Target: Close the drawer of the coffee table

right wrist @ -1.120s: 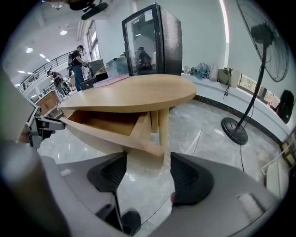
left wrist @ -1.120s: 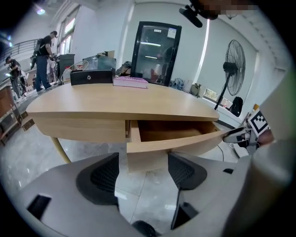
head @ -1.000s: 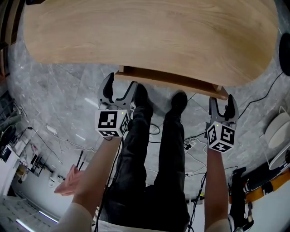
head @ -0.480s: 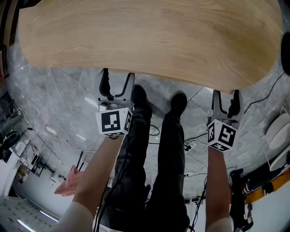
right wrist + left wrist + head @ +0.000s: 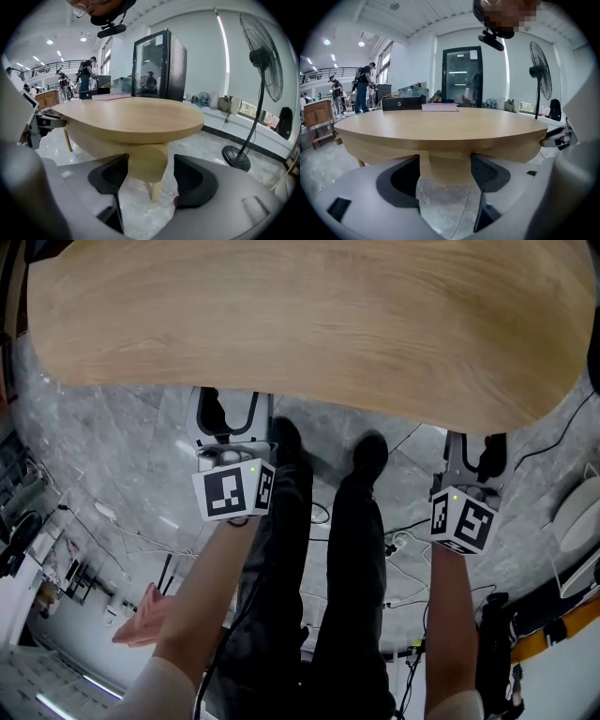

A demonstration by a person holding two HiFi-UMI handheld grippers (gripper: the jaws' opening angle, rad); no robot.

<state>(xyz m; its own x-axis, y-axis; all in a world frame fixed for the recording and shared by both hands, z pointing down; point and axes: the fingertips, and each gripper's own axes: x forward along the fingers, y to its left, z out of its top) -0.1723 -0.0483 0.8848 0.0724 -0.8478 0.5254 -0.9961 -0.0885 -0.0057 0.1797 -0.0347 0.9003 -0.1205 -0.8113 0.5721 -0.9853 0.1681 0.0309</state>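
The light wooden coffee table [image 5: 309, 324] fills the top of the head view. No drawer shows past its near edge there. In the left gripper view the drawer front [image 5: 446, 165] sits flush beneath the tabletop [image 5: 440, 126], right in front of the jaws. My left gripper [image 5: 228, 407] is open, its tips at the table's near edge. My right gripper [image 5: 476, 448] is open too, with its tips just under the edge at the right. The right gripper view shows the wooden panel [image 5: 140, 161] under the tabletop, between the open jaws of the right gripper [image 5: 146, 176].
The person's legs and black shoes [image 5: 366, 451] stand between the grippers on the grey marble floor, with cables [image 5: 394, 540] around. A standing fan [image 5: 262, 51] and a black cabinet [image 5: 159, 65] are beyond the table. A book [image 5: 439, 107] lies on the tabletop.
The drawer front that stuck out from the table's near edge has slid under the tabletop and out of the head view. Both grippers moved forward toward the table with it.
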